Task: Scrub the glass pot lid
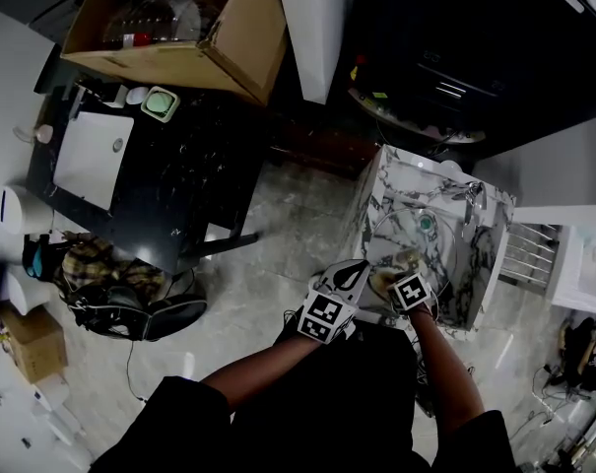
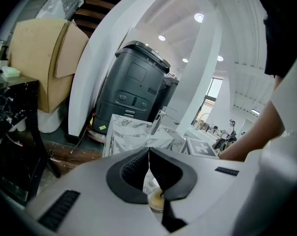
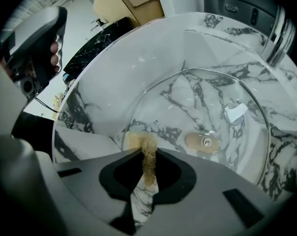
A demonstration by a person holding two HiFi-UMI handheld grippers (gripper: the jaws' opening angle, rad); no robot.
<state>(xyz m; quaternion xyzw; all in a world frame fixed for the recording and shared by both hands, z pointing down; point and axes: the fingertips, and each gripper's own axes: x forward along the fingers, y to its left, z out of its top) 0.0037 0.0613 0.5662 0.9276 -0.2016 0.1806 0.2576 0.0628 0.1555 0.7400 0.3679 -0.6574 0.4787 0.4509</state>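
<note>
The glass pot lid (image 3: pixel 202 102) lies tilted inside the marble sink (image 1: pixel 381 180), its tan knob (image 3: pixel 202 141) facing down. My right gripper (image 3: pixel 148 163) is shut on a tan sponge (image 3: pixel 138 141), which presses on the lid's near rim. In the head view the right gripper (image 1: pixel 398 270) hangs over the sink's front edge, with the left gripper (image 1: pixel 360 268) just left of it. Seen from the left gripper view, the left gripper (image 2: pixel 149 168) is shut on a thin pane of glass, the lid's edge, and a tan patch shows below the jaws.
A chrome faucet (image 3: pixel 278 31) stands at the back of the sink. Left of the sink are a black marble table (image 1: pixel 189 175), a cardboard box (image 1: pixel 179 28) and bags on the floor (image 1: pixel 130 304). A grey bin (image 2: pixel 133 82) stands behind the sink.
</note>
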